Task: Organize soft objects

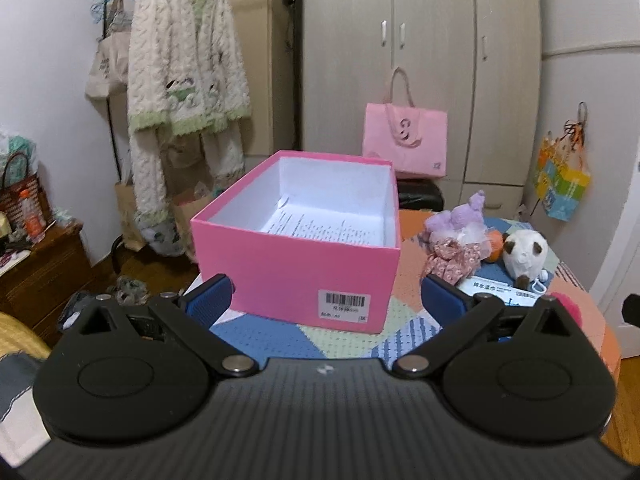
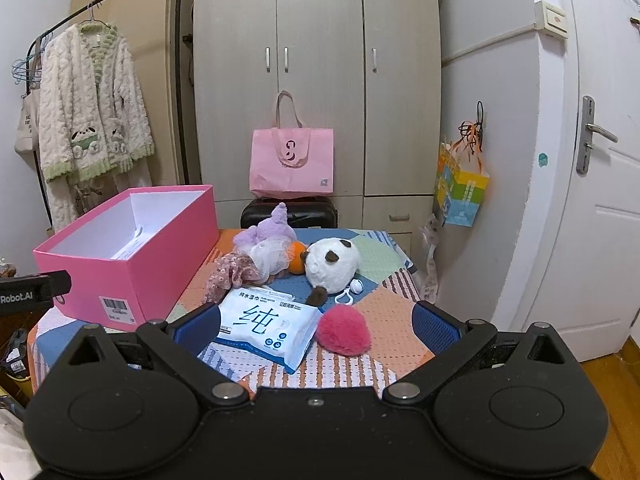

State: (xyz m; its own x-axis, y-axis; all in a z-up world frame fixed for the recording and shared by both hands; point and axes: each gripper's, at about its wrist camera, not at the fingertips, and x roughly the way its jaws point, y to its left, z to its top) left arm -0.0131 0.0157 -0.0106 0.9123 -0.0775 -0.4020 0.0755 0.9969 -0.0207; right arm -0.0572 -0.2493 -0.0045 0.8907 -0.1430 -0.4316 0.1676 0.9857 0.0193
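Blue-padded fingers of the left gripper (image 1: 326,300) stand wide apart w/ nothing between them but air, hovering over the near edge of the patchwork cloth (image 1: 340,340); dead ahead at 12 o'clock sits the pink box (image 1: 296,264), lid off, white inside, a printed sheet lying on its floor, barcode label on the near wall; at 2 o'clock from the box, a cluster of soft things: purple plush (image 1: 460,216), floral scrunchie (image 1: 452,260), white round plush (image 1: 524,252) w/ brown ears. Right gripper (image 2: 318,326) likewise spread open, empty; between its pads lie the wipes pack (image 2: 266,330) at 11 o'clock and the pink pom-pom (image 2: 346,330) at 1 o'clock, the two touching or just beside each other, can't tell which; beyond them at 12 o'clock the white plush, an orange ball (image 2: 297,262) tucked against its left, a white mesh pouf (image 2: 272,258) and the scrunchie further left, purple plush behind; box at 10 o'clock on the same cloth. Background: pink tote (image 2: 292,160) on a black case before the wardrobe (image 2: 320,80), fleece robe (image 2: 92,108) on a rack at 10 o'clock.
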